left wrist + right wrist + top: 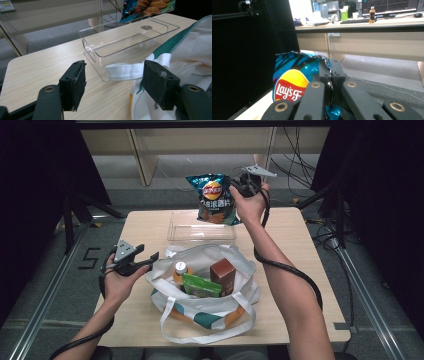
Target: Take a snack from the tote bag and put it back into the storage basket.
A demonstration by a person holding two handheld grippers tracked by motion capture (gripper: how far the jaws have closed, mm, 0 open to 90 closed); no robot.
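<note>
Chip bag (216, 198): blue, red-and-yellow logo. Held in the air above the far edge of the desk (300, 270), over the far end of the clear plastic box (202, 227). Hangs upright, its lower edge just above the box rim; not touching the desk.

Right gripper (236, 185): jaws together, clamped on the upper right edge of the chip bag. The right gripper view has the two jaws pressed flat on the crinkled top of the bag (294, 80), with a far office counter and an orange bottle (372, 14) behind.

Clear plastic box: empty, long side parallel to the far edge, centred on the far half of the desk. Bare wood to its left and right as far as both side edges.

Tote bag (205, 290): white cloth with green panels, mouth open, centred on the near half, just touching the box's near wall. Inside: a brown carton (223, 276) upright, a green packet (201, 286) lying across, an orange bottle with silver cap (180, 270). Handles spill toward the near edge.

Left gripper (150, 259): jaws apart, gripping nothing, at the left rim of the tote bag near the left edge. The left gripper view shows a white strap (125, 72) lying between the open jaws, untouched by them, and the box (125, 47) beyond with the chip bag's lower edge (147, 7) above its far end.

Open room: right half of the desk bare; near-left corner bare.
</note>
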